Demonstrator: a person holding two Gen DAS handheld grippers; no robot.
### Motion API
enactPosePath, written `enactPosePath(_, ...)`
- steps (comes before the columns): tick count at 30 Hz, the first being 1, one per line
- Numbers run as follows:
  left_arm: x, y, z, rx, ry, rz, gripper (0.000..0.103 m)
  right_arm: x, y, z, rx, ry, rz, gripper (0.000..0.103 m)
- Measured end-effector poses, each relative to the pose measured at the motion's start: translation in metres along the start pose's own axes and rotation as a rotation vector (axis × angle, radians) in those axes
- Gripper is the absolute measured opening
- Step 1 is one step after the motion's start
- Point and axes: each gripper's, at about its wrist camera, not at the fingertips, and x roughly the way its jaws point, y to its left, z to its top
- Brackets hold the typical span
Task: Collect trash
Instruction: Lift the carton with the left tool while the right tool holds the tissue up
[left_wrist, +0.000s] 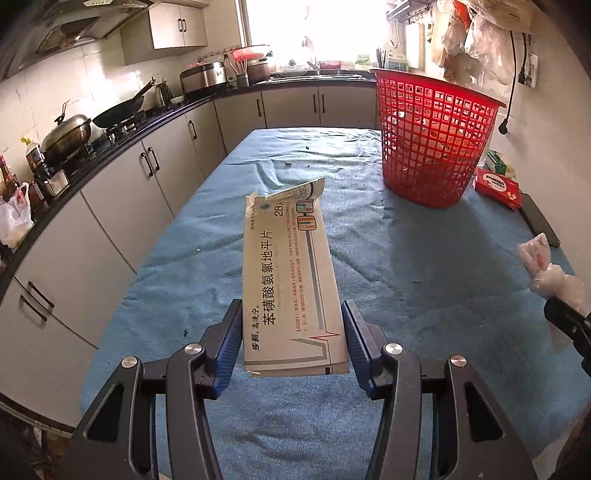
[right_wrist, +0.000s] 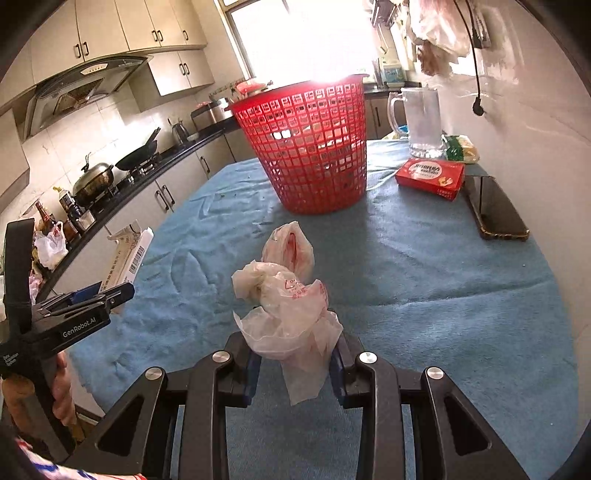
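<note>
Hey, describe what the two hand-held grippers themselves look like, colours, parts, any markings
Both are matte black linkage frames with round silver pivot bolts and blue ribbed pads lining the fingers. The left hand-held gripper seen from the right wrist view carries white "GenRobot.AI" lettering on its side and a black handle. The right hand-held gripper looks identical. No cables visible.

- My left wrist view looks forward along the bench (left_wrist: 221, 229), low and close.
- My right wrist view does likewise; both share the red basket (left_wrist: 432, 144) (right_wrist: 314, 147).

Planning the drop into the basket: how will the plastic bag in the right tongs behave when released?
The plastic bag looks thin and crumpled, so probably floppy and very light. Its loose tail droops below the right tongs, so it may cling or snag rather than fall cleanly into the red basket.
</note>
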Motion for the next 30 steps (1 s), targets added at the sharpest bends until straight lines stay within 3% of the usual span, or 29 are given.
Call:
enactPosePath(10,-0.003,-0.002,0.009,0.028,-0.007,-0.01,0.051,-0.006,-0.009,-0.001,0.041,-0.023,0.0,0.033)
enactPosePath(19,-0.004,0.0,0.03,0.058,-0.03,0.024,0.051,-0.007,-0.018,0.016,0.058,-0.04,0.018,0.033)
enactPosePath(30,-0.007,-0.009,0.057,0.106,-0.061,0.001,0.051,-0.003,-0.02,0.039,0.054,-0.051,0.05,0.033)
